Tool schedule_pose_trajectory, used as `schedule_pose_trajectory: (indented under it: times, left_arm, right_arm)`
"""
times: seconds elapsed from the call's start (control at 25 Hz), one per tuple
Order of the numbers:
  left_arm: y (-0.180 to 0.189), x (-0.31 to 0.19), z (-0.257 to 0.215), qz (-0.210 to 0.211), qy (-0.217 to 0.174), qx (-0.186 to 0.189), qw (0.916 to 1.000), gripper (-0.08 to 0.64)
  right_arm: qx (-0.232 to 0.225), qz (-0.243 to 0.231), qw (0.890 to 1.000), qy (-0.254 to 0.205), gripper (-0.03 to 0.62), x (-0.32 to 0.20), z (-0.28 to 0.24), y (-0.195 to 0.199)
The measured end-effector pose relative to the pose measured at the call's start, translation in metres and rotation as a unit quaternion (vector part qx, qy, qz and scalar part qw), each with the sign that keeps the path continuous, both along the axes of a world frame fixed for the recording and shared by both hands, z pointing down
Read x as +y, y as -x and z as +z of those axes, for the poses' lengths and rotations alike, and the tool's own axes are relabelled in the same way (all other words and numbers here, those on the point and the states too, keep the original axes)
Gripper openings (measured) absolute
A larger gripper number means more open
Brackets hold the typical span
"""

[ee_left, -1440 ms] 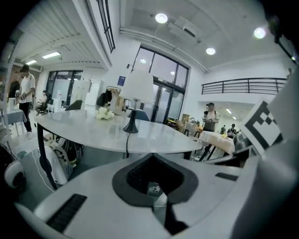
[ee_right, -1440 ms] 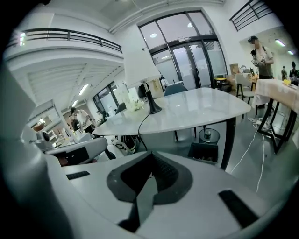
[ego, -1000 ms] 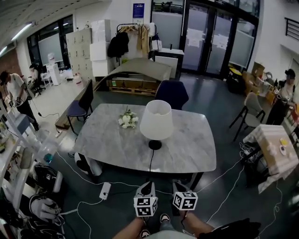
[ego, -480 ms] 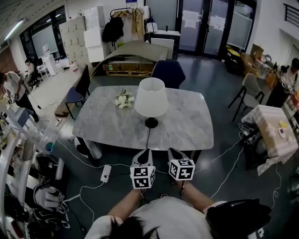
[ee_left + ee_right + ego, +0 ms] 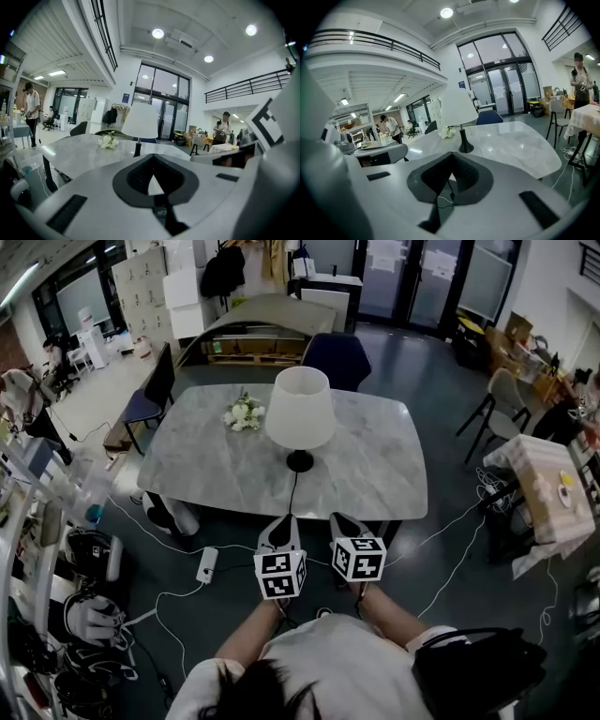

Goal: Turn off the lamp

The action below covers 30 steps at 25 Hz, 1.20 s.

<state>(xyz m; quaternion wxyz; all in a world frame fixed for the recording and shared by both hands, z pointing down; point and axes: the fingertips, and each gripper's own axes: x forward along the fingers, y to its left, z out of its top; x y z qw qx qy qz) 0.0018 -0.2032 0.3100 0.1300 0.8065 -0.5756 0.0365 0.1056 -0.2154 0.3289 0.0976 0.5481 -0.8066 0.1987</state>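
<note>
**Both claws closed and empty, held short of the lamp**

The lamp point(image 5: 299, 409) stands near the middle of the worktop point(image 5: 375, 474), a grey slab veined like marble with rounded corners and a faint sheen. Its shade is a plain white tapered drum, wider at the bottom. It sits on a thin dark stem above a small round black base point(image 5: 300, 461). A black cord point(image 5: 293, 493) runs from the base across the stone toward the near edge. Just beside the lamp, on its left in the head view, lies a small bunch of white flowers point(image 5: 243, 414). Whether a vase holds them cannot be made out.

The left claw point(image 5: 283, 521) and the right claw point(image 5: 339, 518) hover side by side off the near edge of the worktop, well apart from the lamp and aimed toward it. Each carries a white cube with square black markers. In each gripper view the pale, smooth jaws meet at their tips around a dark ribbed lining, and nothing is pinched between them.

On the dark floor below, a white power strip point(image 5: 205, 564) lies among loose white cables. A blue upholstered chair point(image 5: 336, 360) stands at the far side of the worktop.
</note>
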Motion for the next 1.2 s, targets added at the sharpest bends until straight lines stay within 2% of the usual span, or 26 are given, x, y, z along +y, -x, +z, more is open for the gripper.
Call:
schedule_pose_trajectory:
  times: [0.36, 1.2]
  left_arm:
    - [-0.002, -0.004, 0.006, -0.006, 0.008, 0.005, 0.9999, 0.008]
    - [-0.018, 0.001, 0.009, -0.007, 0.013, 0.008, 0.9999, 0.008]
  right_arm:
    - [0.014, -0.012, 1.000, 0.002, -0.002, -0.003, 0.005, 0.005]
    - [0.012, 0.002, 1.000, 0.011, -0.002, 0.008, 0.011, -0.014]
